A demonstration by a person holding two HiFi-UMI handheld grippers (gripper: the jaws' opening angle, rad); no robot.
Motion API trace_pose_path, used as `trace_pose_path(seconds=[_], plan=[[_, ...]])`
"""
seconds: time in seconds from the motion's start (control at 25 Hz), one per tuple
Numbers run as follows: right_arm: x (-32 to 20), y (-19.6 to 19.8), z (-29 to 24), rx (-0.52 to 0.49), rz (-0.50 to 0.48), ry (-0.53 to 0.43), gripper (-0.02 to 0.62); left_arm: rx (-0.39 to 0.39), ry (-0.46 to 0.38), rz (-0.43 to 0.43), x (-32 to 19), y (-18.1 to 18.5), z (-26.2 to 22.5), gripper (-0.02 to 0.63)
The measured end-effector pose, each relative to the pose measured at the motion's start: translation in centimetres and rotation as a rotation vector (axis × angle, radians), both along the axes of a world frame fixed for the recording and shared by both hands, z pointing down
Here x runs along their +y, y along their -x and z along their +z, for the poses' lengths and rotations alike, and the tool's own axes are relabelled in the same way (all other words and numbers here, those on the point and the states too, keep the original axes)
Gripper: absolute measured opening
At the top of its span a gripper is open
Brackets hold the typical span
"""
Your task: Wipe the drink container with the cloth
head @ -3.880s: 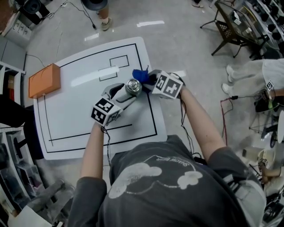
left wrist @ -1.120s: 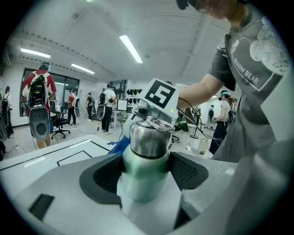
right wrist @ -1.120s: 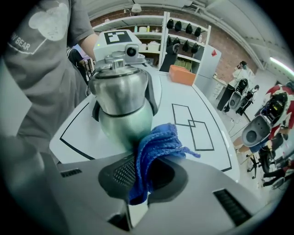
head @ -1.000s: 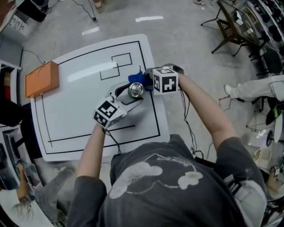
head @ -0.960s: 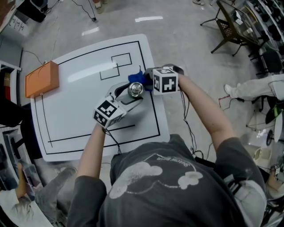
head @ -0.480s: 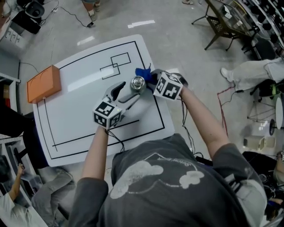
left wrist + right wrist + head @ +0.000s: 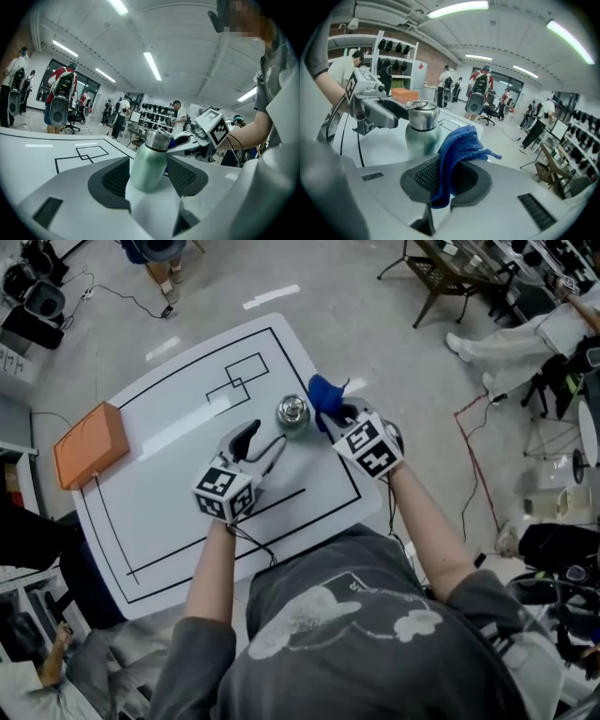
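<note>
1. An orange box [image 7: 89,442] sits at the far left edge of the white surface [image 7: 169,484], well apart from the work, and needs no attention
2. The left gripper [image 7: 264,439] points at the drink container with its jaws apart. They have just been closing a little, but the pads press on nothing, and from the head view the container stands just past the fingertips
3. The drink container [image 7: 292,414], a green metal bottle with a steel cap, stands upright and unheld near the right side of the surface, between the two grippers
4. The right gripper [image 7: 337,416] is clamped on the blue cloth [image 7: 323,390], which hangs in a loose bunch out of the jaws, just beside the bottle's far side. Whether the cloth touches the bottle I cannot tell
5. This looks like a pause between wiping strokes. A free-standing bottle is likely to slide or tip under a sideways push, so the left gripper should move in and close low on the body first
6. Then press the bunched cloth flat against the wall and draw it round and down in overlapping strokes, keeping the hard jaw tips off the metal
</note>
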State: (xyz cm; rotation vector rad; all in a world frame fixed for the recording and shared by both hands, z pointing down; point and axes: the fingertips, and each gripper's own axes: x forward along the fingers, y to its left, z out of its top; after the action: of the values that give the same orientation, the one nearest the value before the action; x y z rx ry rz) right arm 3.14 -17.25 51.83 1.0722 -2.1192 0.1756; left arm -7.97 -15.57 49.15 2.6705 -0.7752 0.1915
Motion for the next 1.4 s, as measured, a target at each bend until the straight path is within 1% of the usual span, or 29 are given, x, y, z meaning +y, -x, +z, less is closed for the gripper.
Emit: trace_pose_path(seconds=[0.08,0.2,0.28,0.36,0.52,0.76,1.0,1.16,1.4], plan=[[0.3,-0.2,-0.4,-0.049,0.051,-0.019,0.043,0.009,0.005,-0.022,0.1,0.4,0.1,0.189],[0.9,-0.6,-0.6,-0.069,0.075,-0.028,0.043,-0.006,-0.004,-0.052,0.4,0.5,0.2,0.084],[1.3,-0.6,-0.6,-0.076,0.071,-0.026,0.043,-0.022,-0.014,-0.076,0.6,0.7,0.2,0.039],[1.9,-0.6,-0.6,-0.088,0.068,-0.024,0.043,-0.027,-0.020,-0.106,0.8,0.9,0.1,0.017],[3.4,-0.7,-0.7,-0.102,0.066,-0.030,0.043,-0.054,-0.029,-0.163,2.0,1.4,-0.2,0.012],[6.8,-0.8,-2.7,-0.143,0.078,-0.074,0.043,-0.120,-0.059,-0.208,5.2,1.4,-1.3,0.006],[11.7,-0.7,-4.1,-0.156,0.057,-0.098,0.043,-0.130,-0.082,-0.221,10.0,0.8,-2.5,0.003],[15.3,-0.9,-4.6,-0.147,0.041,-0.103,0.043,-0.144,-0.093,-0.235,13.4,0.5,-3.0,0.002],[21.3,-0.7,-5.5,-0.162,0.036,-0.118,0.043,-0.133,-0.100,-0.244,19.4,0.6,-3.5,0.002]])
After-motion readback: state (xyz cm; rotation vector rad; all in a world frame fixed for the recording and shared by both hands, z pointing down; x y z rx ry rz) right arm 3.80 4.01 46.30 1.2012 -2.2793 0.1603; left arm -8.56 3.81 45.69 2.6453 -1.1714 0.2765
